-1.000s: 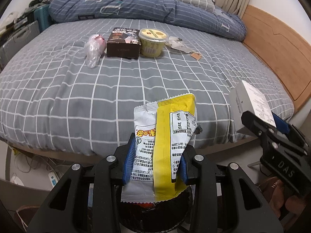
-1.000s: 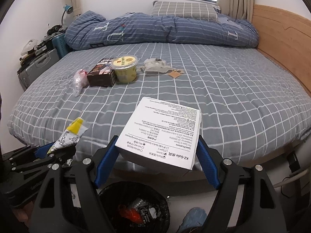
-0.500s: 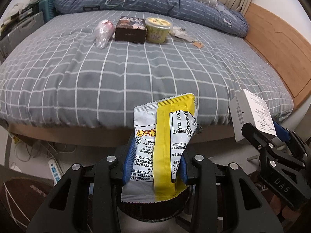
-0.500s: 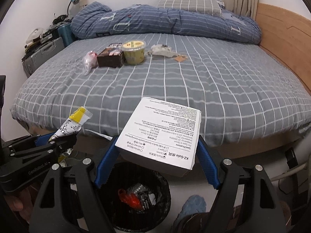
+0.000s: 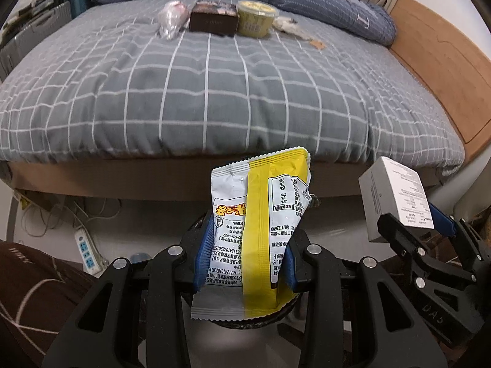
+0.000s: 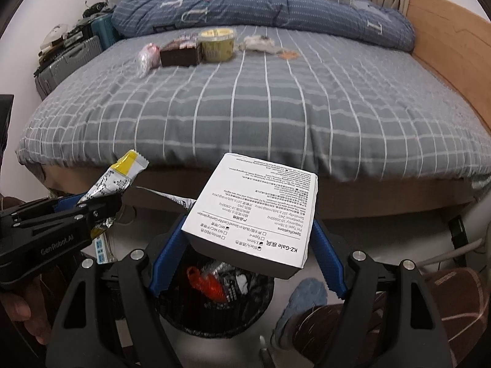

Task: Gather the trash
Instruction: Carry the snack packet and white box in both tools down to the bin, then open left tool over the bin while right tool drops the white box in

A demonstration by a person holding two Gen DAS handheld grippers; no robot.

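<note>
Left wrist view showed the left gripper [image 5: 245,254] at bottom centre, its blue pads clamped on a yellow-and-white snack wrapper [image 5: 260,230] that stood upright between them. At the right edge of that frame the right gripper [image 5: 411,230] held a white printed box [image 5: 392,196] tight between its fingers. Below the wrapper, only a dark curved rim of the trash bin [image 5: 251,322] could be seen.

In the right wrist view the box [image 6: 254,211] sat tilted in the centre of the frame, squeezed between the blue pads [image 6: 167,254], directly above the open black-lined trash bin [image 6: 214,316], which held a red scrap and other crumpled litter. The left gripper [image 6: 101,205] entered from the lower left with the wrapper [image 6: 116,178] pointing up and to the right.

On the grey checked bed [image 6: 276,107], in the upper part of the frame, lay a row of things: a pink plastic bag [image 6: 147,58], a dark brown box [image 6: 179,52], a yellow-lidded tub [image 6: 216,44], a crumpled clear wrapper [image 6: 259,43] and a small brown tag [image 6: 288,55].
</note>
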